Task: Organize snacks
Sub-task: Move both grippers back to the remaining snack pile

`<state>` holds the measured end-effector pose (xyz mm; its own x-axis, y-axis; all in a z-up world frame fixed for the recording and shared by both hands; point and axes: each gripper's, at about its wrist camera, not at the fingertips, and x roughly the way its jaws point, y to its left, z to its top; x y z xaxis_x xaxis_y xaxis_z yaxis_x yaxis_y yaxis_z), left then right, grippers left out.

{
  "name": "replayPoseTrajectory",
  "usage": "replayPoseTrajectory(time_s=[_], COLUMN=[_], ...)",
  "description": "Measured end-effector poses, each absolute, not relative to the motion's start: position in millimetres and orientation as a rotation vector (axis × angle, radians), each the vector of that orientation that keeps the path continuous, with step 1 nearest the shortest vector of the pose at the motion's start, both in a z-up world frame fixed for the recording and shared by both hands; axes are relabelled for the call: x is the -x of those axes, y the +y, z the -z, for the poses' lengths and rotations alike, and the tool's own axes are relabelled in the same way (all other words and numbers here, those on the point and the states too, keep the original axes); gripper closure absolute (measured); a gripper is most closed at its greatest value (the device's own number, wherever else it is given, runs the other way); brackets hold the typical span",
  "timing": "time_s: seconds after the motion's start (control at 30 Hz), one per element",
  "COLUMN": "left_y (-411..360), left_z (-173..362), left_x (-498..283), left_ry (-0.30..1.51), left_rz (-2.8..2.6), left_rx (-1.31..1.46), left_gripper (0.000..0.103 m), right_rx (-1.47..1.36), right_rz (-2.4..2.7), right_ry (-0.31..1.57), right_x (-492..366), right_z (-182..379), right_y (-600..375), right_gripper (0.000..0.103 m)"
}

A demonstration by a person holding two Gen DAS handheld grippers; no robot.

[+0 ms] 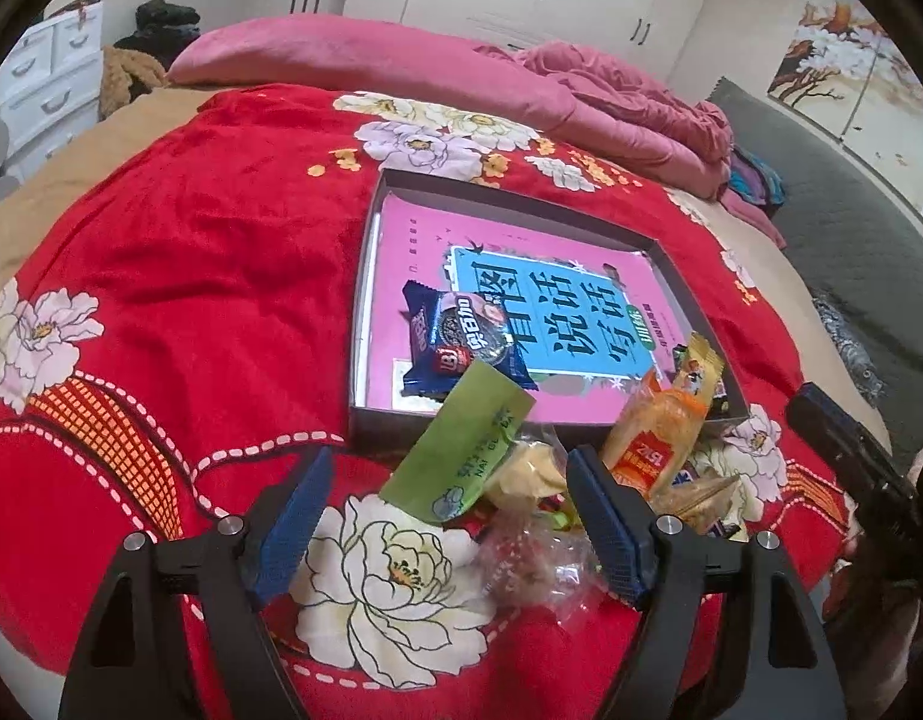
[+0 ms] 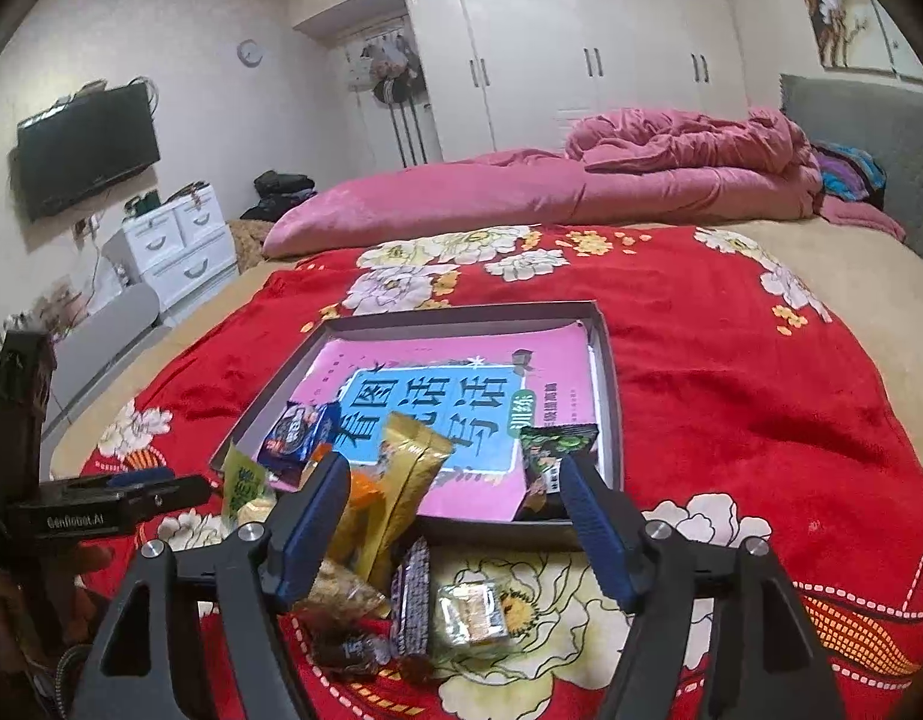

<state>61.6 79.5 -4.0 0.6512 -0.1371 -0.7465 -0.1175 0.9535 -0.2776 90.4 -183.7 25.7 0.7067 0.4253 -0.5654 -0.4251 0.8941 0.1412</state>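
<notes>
Blue-padded and spread wide, the left gripper (image 1: 446, 483) hovers empty over a green snack packet (image 1: 461, 450) on the red floral blanket (image 1: 191, 276). The right gripper (image 2: 455, 495), also spread and empty, frames a gold packet (image 2: 407, 480). Only its view shows the dark wafer bar (image 2: 412, 600) and clear-wrapped cracker (image 2: 470, 612). Farther off, the shallow box (image 1: 521, 195) holds a blue cookie pack (image 1: 461, 342) on a pink book (image 2: 461, 360).
</notes>
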Motion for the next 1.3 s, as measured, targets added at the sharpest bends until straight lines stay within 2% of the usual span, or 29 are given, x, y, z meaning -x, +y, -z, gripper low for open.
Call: replayPoseTrajectory(time_s=[0.1,1.3], left_y=[74,34], left_z=[6,28], left_x=[-60,-50], left_ry=[0.881,1.021], left_rz=[0.024,0.137], left_rx=[0.298,0.118], left_gripper=[0.022,0.022], right_rx=[0.044,0.292], right_rz=[-0.481,-0.608], right_ry=[0.626,0.651], right_x=[-84,-47], right_z=[-25,-6], right_y=[-175,-138], right_gripper=[0.027,0.024])
